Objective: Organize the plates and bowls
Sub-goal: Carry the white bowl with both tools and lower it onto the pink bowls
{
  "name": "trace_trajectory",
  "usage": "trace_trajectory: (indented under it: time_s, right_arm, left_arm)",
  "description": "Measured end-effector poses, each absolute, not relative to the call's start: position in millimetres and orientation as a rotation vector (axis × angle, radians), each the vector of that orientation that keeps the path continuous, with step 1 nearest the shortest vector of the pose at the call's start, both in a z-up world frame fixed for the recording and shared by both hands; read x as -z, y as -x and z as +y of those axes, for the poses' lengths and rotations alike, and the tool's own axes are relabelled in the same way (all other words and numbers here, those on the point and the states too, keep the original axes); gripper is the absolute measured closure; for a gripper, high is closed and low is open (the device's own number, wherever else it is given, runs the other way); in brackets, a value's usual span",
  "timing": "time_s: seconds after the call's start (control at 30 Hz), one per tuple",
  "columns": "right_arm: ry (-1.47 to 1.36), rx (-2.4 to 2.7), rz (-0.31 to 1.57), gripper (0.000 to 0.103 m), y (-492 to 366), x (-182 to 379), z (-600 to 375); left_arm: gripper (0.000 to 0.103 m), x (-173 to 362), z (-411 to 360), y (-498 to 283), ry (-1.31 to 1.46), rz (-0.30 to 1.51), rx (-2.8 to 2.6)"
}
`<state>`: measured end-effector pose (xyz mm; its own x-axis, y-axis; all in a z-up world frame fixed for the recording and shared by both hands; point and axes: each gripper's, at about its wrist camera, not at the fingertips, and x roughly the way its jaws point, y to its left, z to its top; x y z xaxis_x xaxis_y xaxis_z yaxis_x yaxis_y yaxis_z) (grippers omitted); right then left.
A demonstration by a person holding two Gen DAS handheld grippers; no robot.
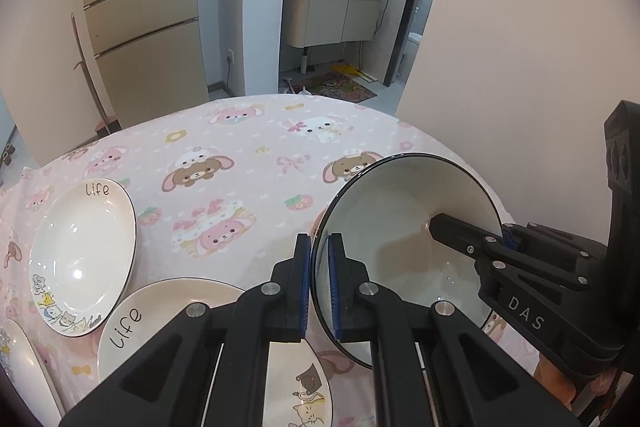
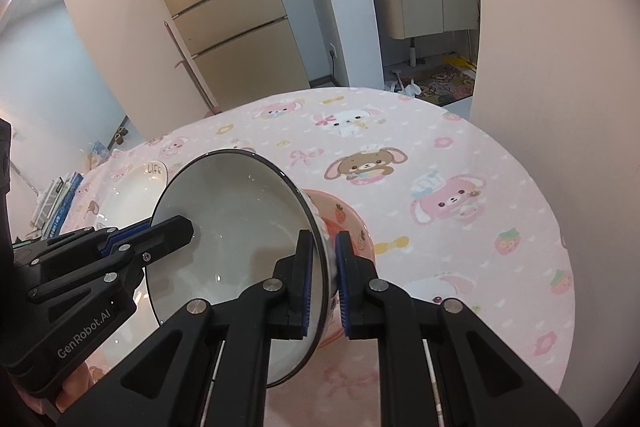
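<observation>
Left wrist view: white dark-rimmed ceramic bowl (image 1: 404,259), tilted above the worktop (image 1: 248,163); left gripper (image 1: 319,283) and right gripper (image 2: 325,283) jaws each clamp opposite rim edges.

"Life" on two plates (image 1: 86,251) (image 1: 168,323); "DAS" on right hand-held gripper (image 1: 430,227); "GenRobot.AI" on left hand-held gripper (image 2: 192,223).

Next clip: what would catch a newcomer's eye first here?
A large white bowl with a dark rim, held tilted above the pink cartoon tablecloth, with the left gripper and the right gripper each clamped on opposite sides of its rim. Left of it lie white "Life" plates.
</observation>
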<state>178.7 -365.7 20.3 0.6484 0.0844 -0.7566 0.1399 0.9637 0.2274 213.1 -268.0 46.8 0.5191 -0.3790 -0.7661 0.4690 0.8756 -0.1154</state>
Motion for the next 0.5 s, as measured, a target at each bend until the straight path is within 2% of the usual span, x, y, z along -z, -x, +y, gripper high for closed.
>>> trace_trajectory:
  time_s: [0.5]
  right_arm:
    - [-0.238, 0.074, 0.869, 0.091, -184, -14, -364]
  left_arm:
    - [0.095, -34, -278, -218, -0.146, 0.895, 0.488]
